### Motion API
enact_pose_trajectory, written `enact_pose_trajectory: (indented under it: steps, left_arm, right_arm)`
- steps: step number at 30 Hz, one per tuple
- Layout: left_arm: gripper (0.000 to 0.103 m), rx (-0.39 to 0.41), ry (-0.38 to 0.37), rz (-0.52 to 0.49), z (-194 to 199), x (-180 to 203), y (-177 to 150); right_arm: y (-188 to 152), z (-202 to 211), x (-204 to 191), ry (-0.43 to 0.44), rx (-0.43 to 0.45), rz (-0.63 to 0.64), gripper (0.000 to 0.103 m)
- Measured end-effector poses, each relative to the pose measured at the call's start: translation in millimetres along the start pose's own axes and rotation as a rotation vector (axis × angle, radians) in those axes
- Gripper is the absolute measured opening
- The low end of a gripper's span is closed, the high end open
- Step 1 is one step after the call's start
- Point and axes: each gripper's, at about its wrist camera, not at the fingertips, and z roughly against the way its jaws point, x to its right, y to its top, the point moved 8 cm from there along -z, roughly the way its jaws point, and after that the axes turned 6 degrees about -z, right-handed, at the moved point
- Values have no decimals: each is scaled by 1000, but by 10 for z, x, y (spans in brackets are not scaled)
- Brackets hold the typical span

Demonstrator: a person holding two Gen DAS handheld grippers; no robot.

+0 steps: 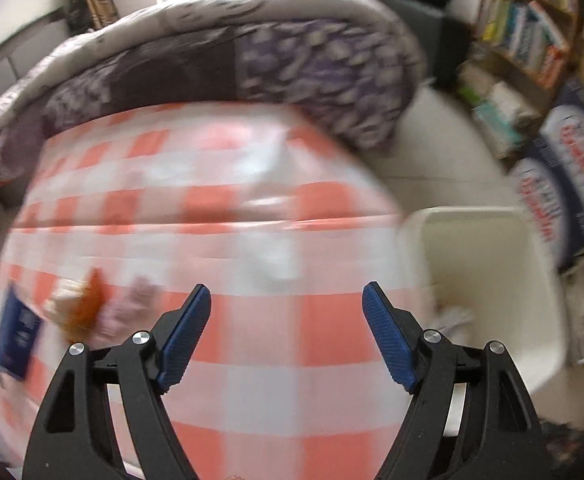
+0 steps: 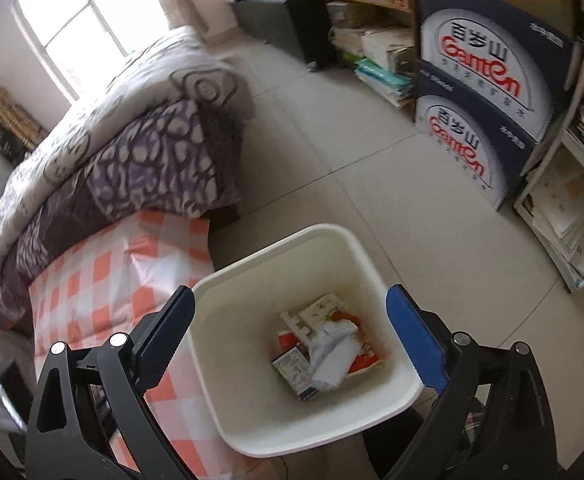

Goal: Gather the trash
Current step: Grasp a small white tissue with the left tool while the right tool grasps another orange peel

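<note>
Left gripper (image 1: 287, 300): wide, holding nothing, over the checked cloth (image 1: 212, 208).
Right gripper (image 2: 290, 300): wide, above the white bin (image 2: 252, 420).
Bin: crumpled trash (image 2: 325, 350) at the bottom.

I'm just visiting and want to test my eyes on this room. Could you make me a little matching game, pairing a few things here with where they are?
Things:
1. white bin
2. crumpled white bag
3. blue packet
4. purple patterned quilt

Places:
A. on the checked cloth
B. inside the bin
C. on the floor tiles
D. piled behind the checked cloth

Pairs: 1-C, 2-B, 3-A, 4-D
</note>
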Motion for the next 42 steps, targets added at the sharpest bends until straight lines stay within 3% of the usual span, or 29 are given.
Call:
enact_pose_trajectory:
  steps: [5,9,11,17,18,19,22,25,28,31,36,39,42]
  left_arm:
    - [76,-88,55,58,-372,-715,-182]
    - [76,-124,42,41,-554,-889,-283]
    - [82,-131,54,23,-624,-948,-337]
    - [83,-164,-8,160,-618,-1230,-504]
    - [73,-163,-18,158,-582,-1219,-526]
    - [56,-159,-35,143,-527,-1200,-547]
    - [32,-199,-74,124,-406,-1153,-641]
    - [23,-215,-128,183,-259,-1206,-764]
    - [18,-173,-184,293,40,-1308,-810]
    - [13,-93,-173,345,404,-1516,-781]
    - [11,71,-150,530,1076,-2148,-848]
    - [10,136,-109,607,1342,-2486,-926]
    - [10,160,-122,642,1443,-2693,-975]
  right_arm:
    - [-140,-68,-232,-6,-16,76,93]
    - [-258,-138,-388,-15,-34,127,93]
    - [-314,-165,-458,-21,-40,152,93]
    - [-482,-218,-661,-19,-62,199,93]
    - [-507,-226,-686,-18,-67,206,93]
    - [-544,-238,-724,-16,-75,215,93]
    - [-643,-262,-829,-10,-91,236,93]
    - [-783,-285,-986,7,-112,256,93]
    - [-1003,-329,-1211,26,-142,308,93]
    - [-1255,-354,-1455,39,-153,386,93]
    - [-1639,-395,-1890,107,-177,467,93]
    - [-1885,-419,-2176,155,-183,513,93]
    - [-2164,-450,-2464,204,-196,582,93]
